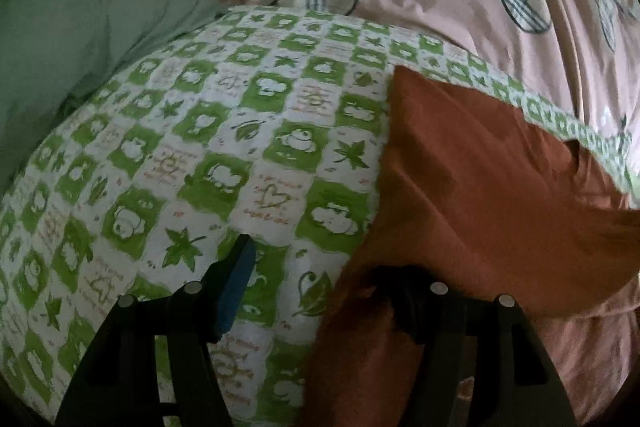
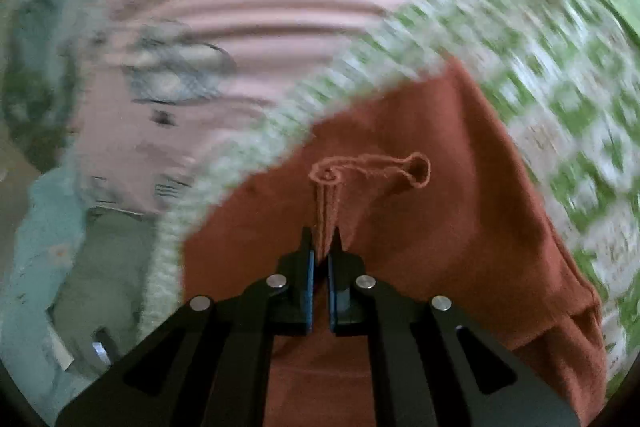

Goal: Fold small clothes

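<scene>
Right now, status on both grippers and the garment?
Right gripper jaws shut on rust-brown garment. Left gripper open, garment draped over one finger. Nothing obstructing.

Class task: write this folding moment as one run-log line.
right gripper: shut on rust garment | left gripper: open, at garment edge | surface: green checked cloth

The right gripper (image 2: pixel 320 247) is being held pointing forward and somewhat downward, with its jaws closed; a thin fold of the rust-red garment (image 2: pixel 400 227) is being pinched between the pads. The left gripper (image 1: pixel 320 287) is being pointed more steeply downward, with its jaws standing apart. One finger (image 1: pixel 236 283) is seen free, while the other is being covered by the same garment.
</scene>
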`<state>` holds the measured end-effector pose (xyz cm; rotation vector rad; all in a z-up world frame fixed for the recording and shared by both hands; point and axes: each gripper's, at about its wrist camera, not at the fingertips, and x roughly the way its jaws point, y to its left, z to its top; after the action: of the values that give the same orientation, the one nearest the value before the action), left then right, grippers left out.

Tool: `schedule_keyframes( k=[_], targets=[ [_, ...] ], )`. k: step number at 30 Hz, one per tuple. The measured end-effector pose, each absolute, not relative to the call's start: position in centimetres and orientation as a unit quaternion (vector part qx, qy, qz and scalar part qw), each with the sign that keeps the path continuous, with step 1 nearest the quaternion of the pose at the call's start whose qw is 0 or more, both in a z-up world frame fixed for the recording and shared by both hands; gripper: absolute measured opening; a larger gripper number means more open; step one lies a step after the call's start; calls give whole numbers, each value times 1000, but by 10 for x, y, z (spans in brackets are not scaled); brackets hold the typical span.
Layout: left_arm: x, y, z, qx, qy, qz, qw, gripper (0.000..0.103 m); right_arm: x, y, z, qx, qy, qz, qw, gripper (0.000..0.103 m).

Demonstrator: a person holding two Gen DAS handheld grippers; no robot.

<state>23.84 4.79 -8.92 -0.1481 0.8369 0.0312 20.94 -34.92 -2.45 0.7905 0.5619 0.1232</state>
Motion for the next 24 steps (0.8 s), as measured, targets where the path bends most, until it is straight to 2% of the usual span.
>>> schedule_keyframes(
  k=[2,8,12,15,18,22,24],
  targets=[
    [239,53,-91,-92,410,14,907,65,207,-349,-20,361,273,38,891,6],
    [236,62,-93,-126,407,-1,905,65,217,-353,-80,326,400,-61,854,11],
    [234,65,-93,-138,400,-1,906,65,200,-336,-44,275,339,-88,895,11],
    [231,66,-92,-144,394,2,908,65,208,-317,-31,256,313,-37,914,11],
    [230,71,-93,-158,393,0,906,65,219,-311,-40,254,341,-26,905,12],
    [230,77,-95,-178,393,-7,902,65,208,-321,-36,271,314,-47,909,13],
    [231,78,-96,-181,394,-7,901,65,219,-317,-41,267,339,-18,902,13]
  ],
)
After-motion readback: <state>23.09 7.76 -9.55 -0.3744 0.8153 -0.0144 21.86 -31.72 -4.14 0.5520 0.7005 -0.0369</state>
